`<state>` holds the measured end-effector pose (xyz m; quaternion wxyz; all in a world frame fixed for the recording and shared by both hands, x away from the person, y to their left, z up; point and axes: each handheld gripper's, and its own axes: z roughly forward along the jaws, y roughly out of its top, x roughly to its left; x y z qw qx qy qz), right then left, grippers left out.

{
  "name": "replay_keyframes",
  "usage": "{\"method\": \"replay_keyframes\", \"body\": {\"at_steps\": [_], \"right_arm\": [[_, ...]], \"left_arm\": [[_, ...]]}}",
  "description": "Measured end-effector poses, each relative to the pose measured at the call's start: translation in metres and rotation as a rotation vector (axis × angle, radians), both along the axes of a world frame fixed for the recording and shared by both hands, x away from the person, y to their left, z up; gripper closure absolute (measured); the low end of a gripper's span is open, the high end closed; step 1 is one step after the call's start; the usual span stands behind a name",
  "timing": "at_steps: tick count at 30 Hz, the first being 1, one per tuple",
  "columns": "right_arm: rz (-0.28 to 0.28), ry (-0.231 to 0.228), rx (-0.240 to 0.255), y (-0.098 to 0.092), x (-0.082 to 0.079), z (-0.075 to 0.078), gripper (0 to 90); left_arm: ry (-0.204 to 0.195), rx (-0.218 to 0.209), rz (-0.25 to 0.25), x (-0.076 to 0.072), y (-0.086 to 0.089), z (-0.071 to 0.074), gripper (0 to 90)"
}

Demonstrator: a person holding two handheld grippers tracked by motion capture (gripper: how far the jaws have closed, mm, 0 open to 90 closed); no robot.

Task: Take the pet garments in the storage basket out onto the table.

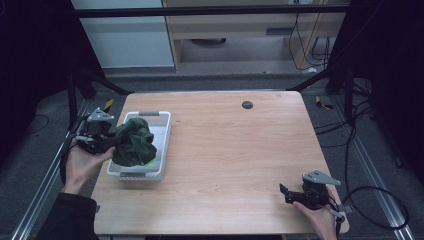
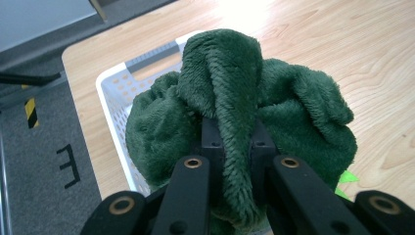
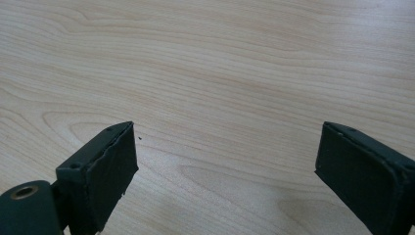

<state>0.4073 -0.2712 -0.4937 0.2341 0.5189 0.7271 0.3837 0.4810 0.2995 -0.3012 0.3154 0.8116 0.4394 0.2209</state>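
We see left gripper pinching fold of dark green fleece cloth, bunched over white perforated basket at table's left edge. Its own view adds bright green scrap, perhaps tag. Right gripper spread wide over bare wooden table. Grey floor, cables around.

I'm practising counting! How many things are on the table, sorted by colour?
Green: 1, the fuzzy dark green cloth, pinched by the left gripper
White: 1, the perforated white plastic basket
Black: 1, the small round black disc
Total: 3
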Motion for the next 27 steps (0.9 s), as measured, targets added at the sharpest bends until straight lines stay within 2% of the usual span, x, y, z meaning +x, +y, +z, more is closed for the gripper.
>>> {"method": "replay_keyframes", "body": {"at_steps": [5,10,16,27], "right_arm": [[0.000,-0.003,-0.001,0.000,0.000,0.000,8.3],[0.000,-0.007,-0.001,0.000,0.000,0.001,8.3],[0.001,-0.012,-0.003,0.000,-0.001,0.001,8.2],[0.001,-0.017,-0.003,0.000,-0.001,0.001,8.3]], "left_arm": [[-0.017,-0.003,-0.027,-0.008,-0.006,0.012,82.3],[-0.031,0.011,-0.069,-0.015,-0.018,0.022,82.3],[-0.027,0.027,-0.123,-0.017,-0.036,0.024,82.2],[-0.027,0.030,-0.173,-0.017,-0.061,0.029,82.2]]}}
